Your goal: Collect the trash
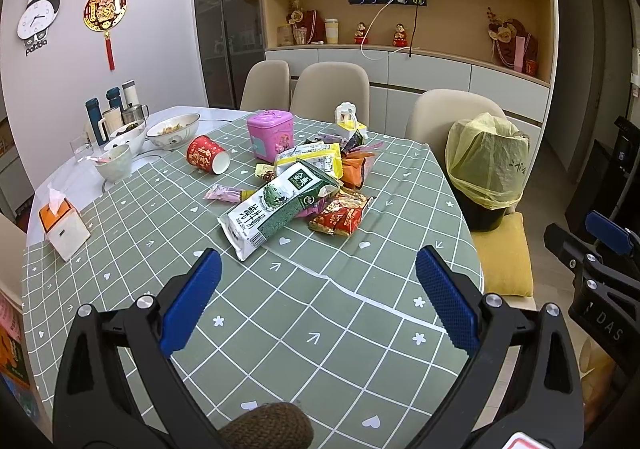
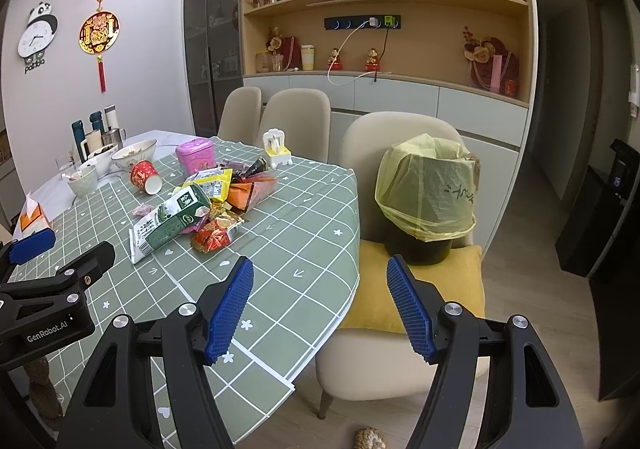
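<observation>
Both grippers hang over the near edge of the green checked tablecloth [image 1: 304,329], the left gripper [image 1: 318,285] and right gripper [image 2: 320,297] spread wide and holding nothing. The trash pile [image 1: 304,185] sits mid-table, milk carton [image 1: 276,205] nearest. The yellow-lined bin [image 2: 428,201] stands on a chair to the right.

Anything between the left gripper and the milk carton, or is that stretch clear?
Clear: in the left wrist view only bare green checked tablecloth lies between the open left gripper and the milk carton.
</observation>
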`<state>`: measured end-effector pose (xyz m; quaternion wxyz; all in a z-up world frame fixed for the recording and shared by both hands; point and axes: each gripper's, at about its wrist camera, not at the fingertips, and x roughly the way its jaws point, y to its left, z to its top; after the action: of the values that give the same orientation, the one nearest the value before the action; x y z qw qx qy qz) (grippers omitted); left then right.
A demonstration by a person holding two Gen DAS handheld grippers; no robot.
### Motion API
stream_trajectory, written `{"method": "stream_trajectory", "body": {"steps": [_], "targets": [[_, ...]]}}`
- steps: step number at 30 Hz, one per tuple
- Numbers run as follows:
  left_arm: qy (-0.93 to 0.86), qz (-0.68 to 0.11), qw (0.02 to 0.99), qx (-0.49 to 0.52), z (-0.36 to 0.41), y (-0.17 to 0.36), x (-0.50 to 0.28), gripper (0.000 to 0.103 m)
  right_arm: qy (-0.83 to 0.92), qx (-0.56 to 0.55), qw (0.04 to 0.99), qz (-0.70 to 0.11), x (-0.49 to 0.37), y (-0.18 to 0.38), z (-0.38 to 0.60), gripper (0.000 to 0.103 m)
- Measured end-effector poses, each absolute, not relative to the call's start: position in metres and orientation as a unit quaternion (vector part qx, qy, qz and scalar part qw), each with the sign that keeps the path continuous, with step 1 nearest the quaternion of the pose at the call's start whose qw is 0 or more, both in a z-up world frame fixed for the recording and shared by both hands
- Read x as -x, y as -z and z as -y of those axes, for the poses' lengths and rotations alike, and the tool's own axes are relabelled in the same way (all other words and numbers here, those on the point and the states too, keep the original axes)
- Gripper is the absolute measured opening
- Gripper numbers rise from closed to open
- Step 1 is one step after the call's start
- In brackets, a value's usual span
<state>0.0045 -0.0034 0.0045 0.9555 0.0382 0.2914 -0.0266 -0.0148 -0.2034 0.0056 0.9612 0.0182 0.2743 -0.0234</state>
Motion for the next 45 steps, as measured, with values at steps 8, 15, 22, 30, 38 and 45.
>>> {"method": "stream_trajectory", "body": {"steps": [8, 15, 22, 30, 38, 45], "targets": [[0.029, -0.291, 0.956, -0.039, 0.006, -0.002, -0.006, 0.093, 0.025, -0.020, 0.961, -0.275, 0.014, -0.004, 0.203, 0.065], [0.029, -0.291, 0.956, -0.039, 0.006, -0.002, -0.005, 0.093, 0.025, -0.019, 0.961, -0.275, 0.014, -0.004, 0.203, 0.065], [0.029, -0.292, 0.955, -0.038, 0.008, -0.001, -0.006, 0.093, 0.025, -0.020, 0.960, -0.277, 0.014, -0.003, 0.203, 0.065], [0.031, -0.293, 0.955, -0.037, 0.006, -0.001, -0.007, 0.093, 0.027, -0.021, 0.960, -0.279, 0.011, -0.001, 0.204, 0.065], [0.031, -0.295, 0.954, -0.035, 0.005, 0.000, -0.010, 0.093, 0.029, -0.021, 0.959, -0.281, 0.009, -0.001, 0.206, 0.065], [0.035, -0.300, 0.953, -0.031, 0.002, 0.002, -0.020, 0.093, 0.035, -0.021, 0.957, -0.287, 0.003, -0.001, 0.208, 0.065]]}}
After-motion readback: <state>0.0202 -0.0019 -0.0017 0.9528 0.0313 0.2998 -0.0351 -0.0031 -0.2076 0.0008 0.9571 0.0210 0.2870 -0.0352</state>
